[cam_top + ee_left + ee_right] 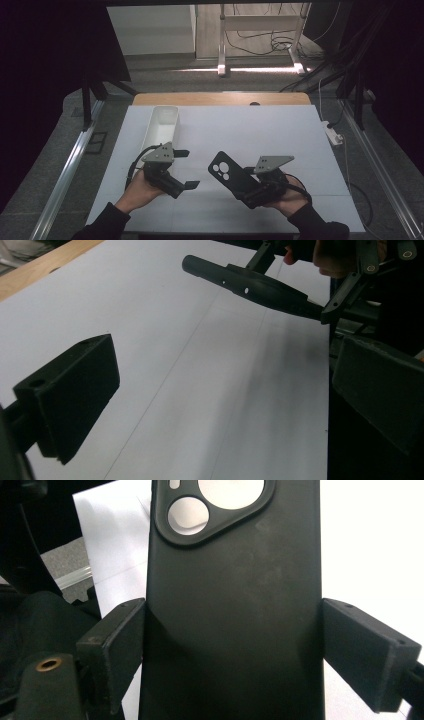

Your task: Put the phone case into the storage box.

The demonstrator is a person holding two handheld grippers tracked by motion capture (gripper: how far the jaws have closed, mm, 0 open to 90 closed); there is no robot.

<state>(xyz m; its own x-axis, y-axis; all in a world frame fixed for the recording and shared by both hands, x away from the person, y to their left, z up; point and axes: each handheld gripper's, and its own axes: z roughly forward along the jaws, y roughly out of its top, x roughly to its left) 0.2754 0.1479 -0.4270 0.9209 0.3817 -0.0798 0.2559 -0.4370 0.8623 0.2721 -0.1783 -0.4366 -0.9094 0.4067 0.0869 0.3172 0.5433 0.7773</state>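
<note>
Big white table cover (280,130) takes up most of the scene, laid over a wooden tabletop (220,98), probably so dark stuff stands out. Toward the far left sits a long white bin (161,127), looking empty from here, likely the drop-off spot. Then the black phone case (231,176): it's up off the table, camera cutouts pointing away from the person, pinched across its width by the right gripper (232,645), jaws snug on both long edges so it can't twist. The left gripper (220,405) just hangs beside it, jaws wide apart with nothing in them.
</note>
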